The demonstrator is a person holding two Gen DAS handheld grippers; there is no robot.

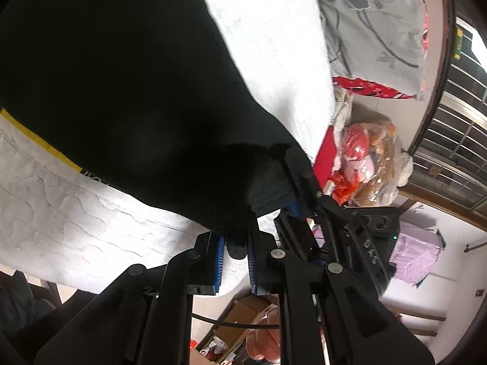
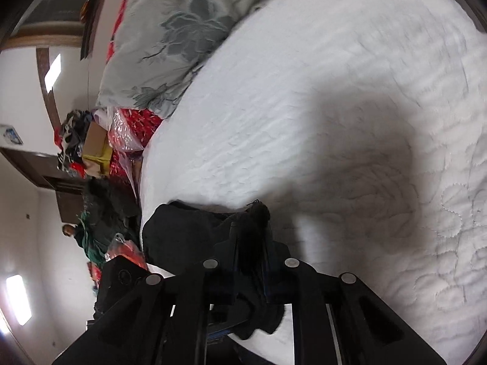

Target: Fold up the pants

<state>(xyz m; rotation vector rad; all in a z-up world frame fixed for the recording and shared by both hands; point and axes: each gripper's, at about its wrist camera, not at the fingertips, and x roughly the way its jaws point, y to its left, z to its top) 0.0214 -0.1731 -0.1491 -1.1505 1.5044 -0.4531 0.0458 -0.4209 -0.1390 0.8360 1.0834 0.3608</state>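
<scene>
The black pants (image 1: 121, 91) hang in a wide dark sheet over the white quilted bed (image 1: 61, 213). A yellow stripe (image 1: 39, 140) shows along one edge. My left gripper (image 1: 236, 243) is shut on a bunched black edge of the pants, between its blue pads. The other gripper (image 1: 299, 191) shows just right of it, also clamping black cloth. In the right wrist view my right gripper (image 2: 251, 231) is shut on a fold of the pants (image 2: 182, 231), which lies crumpled at the edge of the bed (image 2: 334, 106).
A grey floral duvet (image 1: 371, 21) with a red lining lies at the far end of the bed; it also shows in the right wrist view (image 2: 170, 30). Bags of toys (image 1: 365, 158), cardboard boxes (image 2: 96, 146) and piled clothes (image 2: 103, 210) crowd the floor beside the bed.
</scene>
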